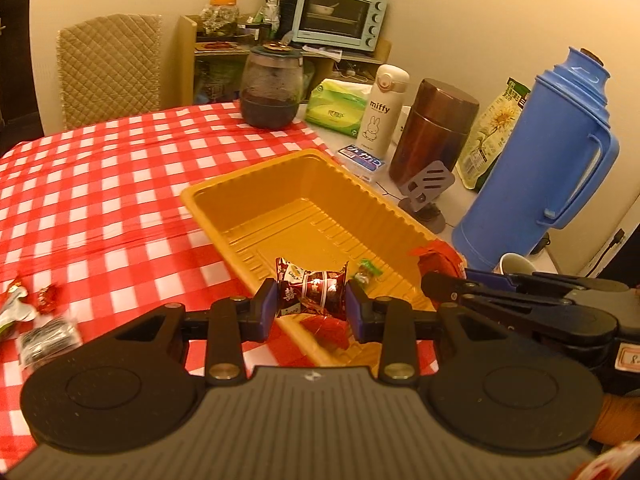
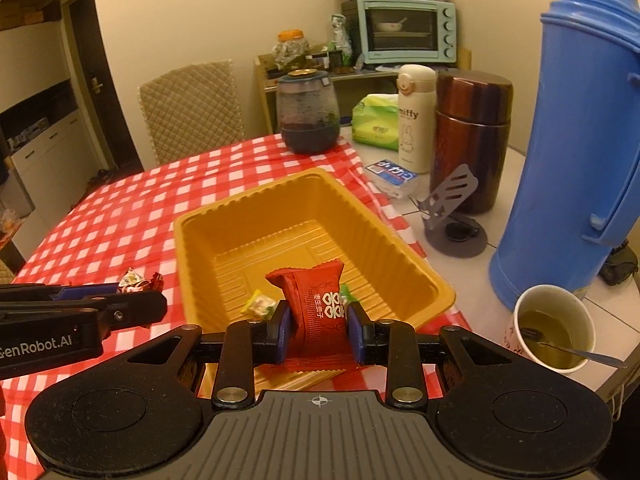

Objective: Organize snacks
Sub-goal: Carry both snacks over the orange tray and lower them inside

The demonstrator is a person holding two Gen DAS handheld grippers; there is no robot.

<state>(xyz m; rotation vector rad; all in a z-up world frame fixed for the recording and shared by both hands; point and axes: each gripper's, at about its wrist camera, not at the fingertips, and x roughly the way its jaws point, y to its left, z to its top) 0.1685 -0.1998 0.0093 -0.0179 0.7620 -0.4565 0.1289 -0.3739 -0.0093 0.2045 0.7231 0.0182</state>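
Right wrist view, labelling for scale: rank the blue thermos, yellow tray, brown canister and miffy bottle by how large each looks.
1. blue thermos, though nearness inflates it.
2. yellow tray, close behind it.
3. brown canister.
4. miffy bottle.

Warm yellow indoor light, moderately dim, source not visible. Soft shadows only. Faint glare on the orange tray [image 2: 312,216] floor and blue thermos [image 2: 576,128]. Strong fisheye bending at the edges, dark vignetted corners. Near foreground slightly soft; fine print blurred.

"miffy" on white bottle [image 1: 379,111]
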